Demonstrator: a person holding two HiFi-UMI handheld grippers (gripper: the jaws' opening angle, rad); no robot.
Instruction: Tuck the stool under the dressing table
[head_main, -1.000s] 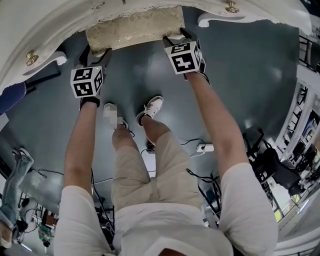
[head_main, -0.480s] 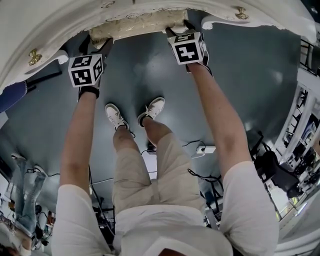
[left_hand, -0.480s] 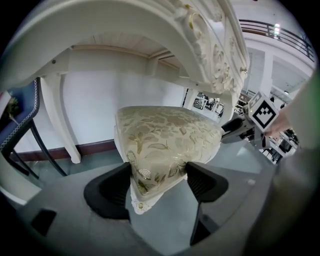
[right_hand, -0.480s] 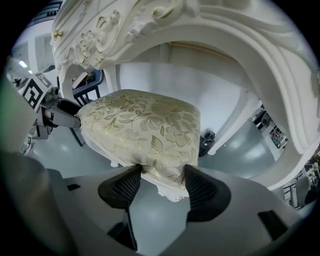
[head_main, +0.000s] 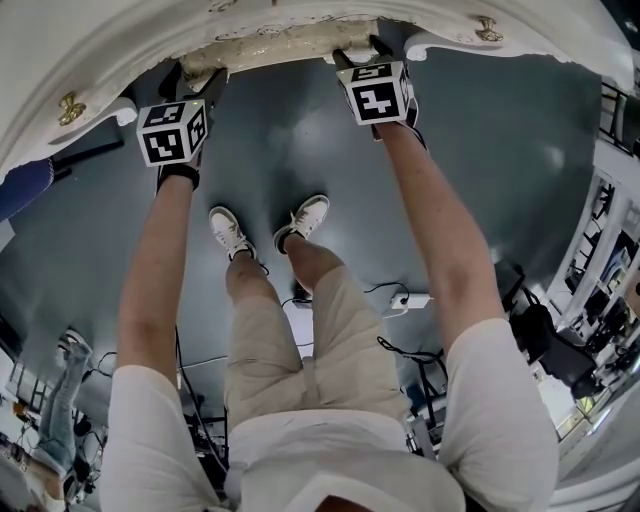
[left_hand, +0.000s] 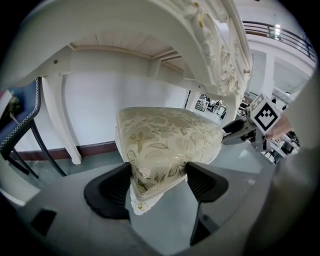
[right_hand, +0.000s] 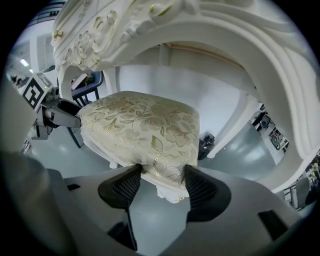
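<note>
The stool (left_hand: 170, 140), with a cream floral cushion and white carved frame, stands under the arch of the white dressing table (left_hand: 210, 55). In the head view only a strip of the stool (head_main: 280, 45) shows below the dressing table (head_main: 120, 60) edge. My left gripper (left_hand: 156, 182) is shut on the stool's near left corner, both black pads pressing the cushion. My right gripper (right_hand: 162, 186) is shut on the stool (right_hand: 142, 127) at its near right corner, beneath the dressing table (right_hand: 260, 55). Each gripper shows in the head view, the left gripper (head_main: 195, 80) and the right gripper (head_main: 355, 55).
A blue chair (left_hand: 20, 130) stands left of the table leg (left_hand: 62, 125). Brass knobs (head_main: 68, 106) mark the table's front. My feet (head_main: 270, 228) are on the dark grey floor (head_main: 480, 160). Cables and a power strip (head_main: 410, 297) lie behind me, shelving (head_main: 605, 270) at right.
Both grippers have pushed the stool forward; far less of its cushion shows from under the table edge than a second ago. In the last half second little has moved.
</note>
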